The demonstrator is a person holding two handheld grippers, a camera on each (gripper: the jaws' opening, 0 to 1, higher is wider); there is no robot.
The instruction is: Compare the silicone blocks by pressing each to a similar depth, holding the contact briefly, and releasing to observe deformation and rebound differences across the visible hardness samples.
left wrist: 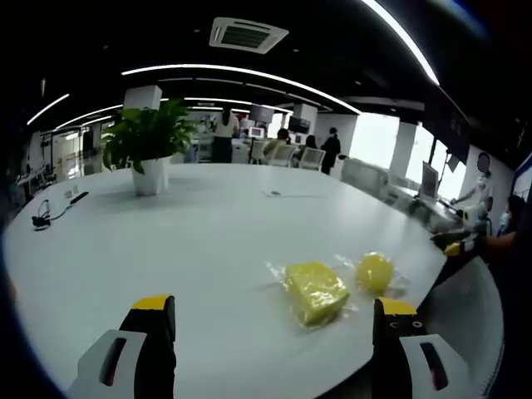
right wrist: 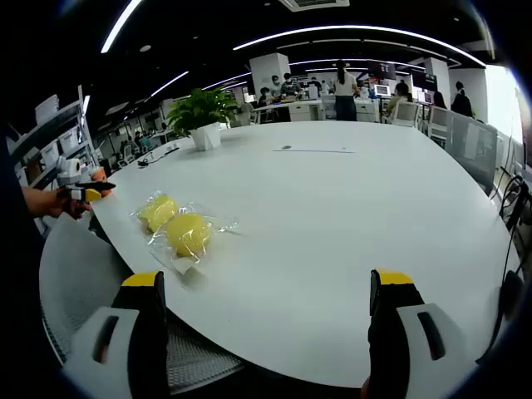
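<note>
Nothing pressed yet by the look of it: both yellow blocks (left wrist: 314, 291) sit bagged on tabletop (left wrist: 208, 241) ahead of left gripper (left wrist: 274, 328), ahead-left of right gripper (right wrist: 264, 303), both w/ jaws apart, empty.

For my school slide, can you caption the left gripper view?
Open left gripper hovers above two bagged yellow silicone blocks on a white table.

Open jaws of the left gripper (left wrist: 274, 332) frame the white table (left wrist: 208, 241); two bagged yellow silicone blocks (left wrist: 314, 291) lie lower right, potted plant (left wrist: 148, 145) upper left.

Two yellow silicone blocks (left wrist: 315, 291) (left wrist: 374, 272), plastic-wrapped, lie side by side.
</note>
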